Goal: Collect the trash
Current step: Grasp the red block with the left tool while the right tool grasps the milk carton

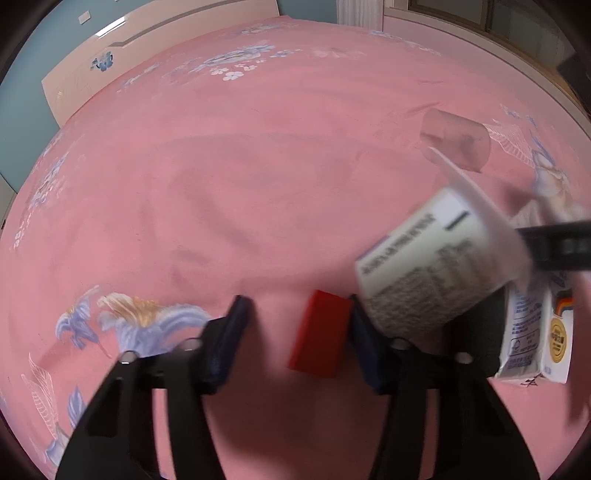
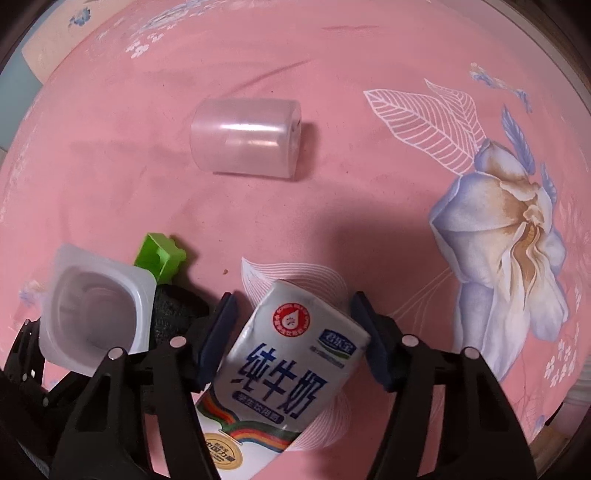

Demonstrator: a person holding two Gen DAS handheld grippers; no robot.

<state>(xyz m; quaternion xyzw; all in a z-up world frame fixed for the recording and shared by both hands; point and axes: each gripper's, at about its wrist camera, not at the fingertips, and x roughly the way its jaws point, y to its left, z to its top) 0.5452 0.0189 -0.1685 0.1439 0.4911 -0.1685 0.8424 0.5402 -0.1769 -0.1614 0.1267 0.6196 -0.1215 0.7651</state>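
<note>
On a pink floral bedsheet [image 2: 332, 184] lies a white milk carton [image 2: 288, 376] between the open fingers of my right gripper [image 2: 295, 332], not pinched. A clear plastic cup [image 2: 245, 138] lies on its side farther off. A white yogurt cup [image 2: 96, 310] tumbles in the air beside my left gripper [image 1: 299, 325], which is open; in the left wrist view the yogurt cup [image 1: 439, 258] is blurred beside its right finger. A red block [image 1: 319, 334] lies between the left fingers. A green plastic piece [image 2: 159, 256] lies by the yogurt cup.
The bed's cream headboard [image 1: 92, 66] and a blue wall stand at the far left. A window frame [image 1: 498, 22] is at the far right. The clear cup also shows in the left wrist view [image 1: 456, 140].
</note>
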